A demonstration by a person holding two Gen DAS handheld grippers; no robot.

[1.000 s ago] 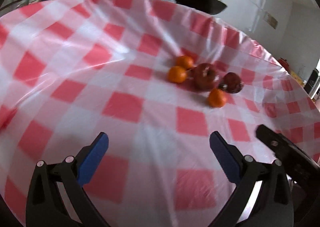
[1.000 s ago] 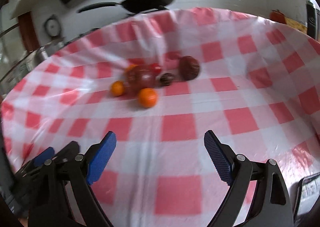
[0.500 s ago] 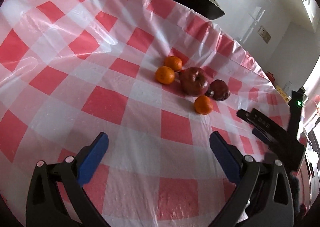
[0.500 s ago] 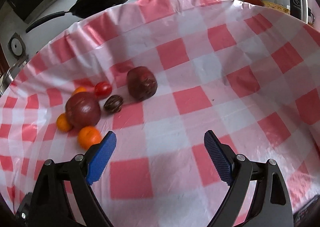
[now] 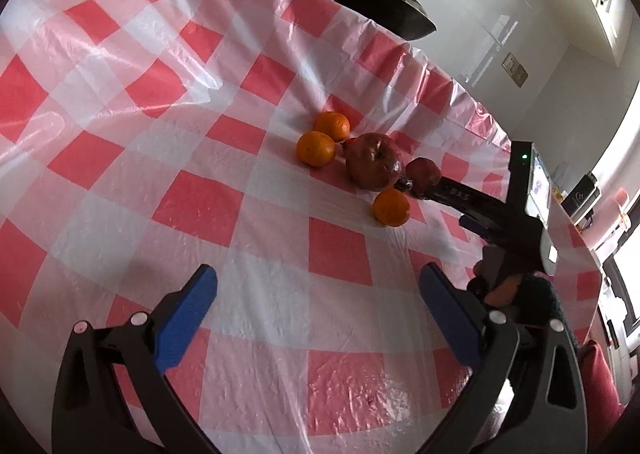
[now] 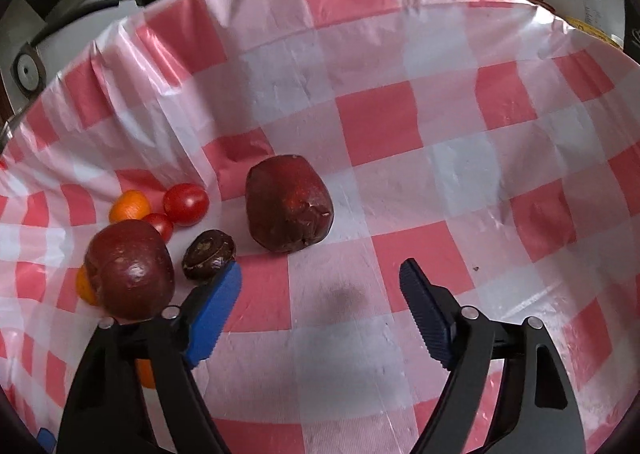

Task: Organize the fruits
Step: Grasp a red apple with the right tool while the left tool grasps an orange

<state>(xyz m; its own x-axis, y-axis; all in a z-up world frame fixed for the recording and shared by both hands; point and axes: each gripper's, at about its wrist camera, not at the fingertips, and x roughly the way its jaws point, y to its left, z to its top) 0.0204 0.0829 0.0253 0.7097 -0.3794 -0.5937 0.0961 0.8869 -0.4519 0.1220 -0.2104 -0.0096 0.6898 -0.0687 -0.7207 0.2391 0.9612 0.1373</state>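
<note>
Fruits cluster on the checked cloth. In the right wrist view a dark red apple lies just ahead of my right gripper. Its jaws are closing with nothing between them. A small dark brown fruit sits by the left fingertip, with a second red apple, two cherry tomatoes and an orange further left. In the left wrist view my left gripper stands open and empty, well short of three oranges and the large apple. The right gripper reaches in beside them.
The red and white plastic cloth covers a round table. A black pan sits beyond its far edge. A hand holds the right gripper at the right of the left wrist view.
My right gripper has moved in towards the fruits, so the dark red apple now lies just ahead of its jaws, which have narrowed. It now reaches the cluster in the left wrist view.
</note>
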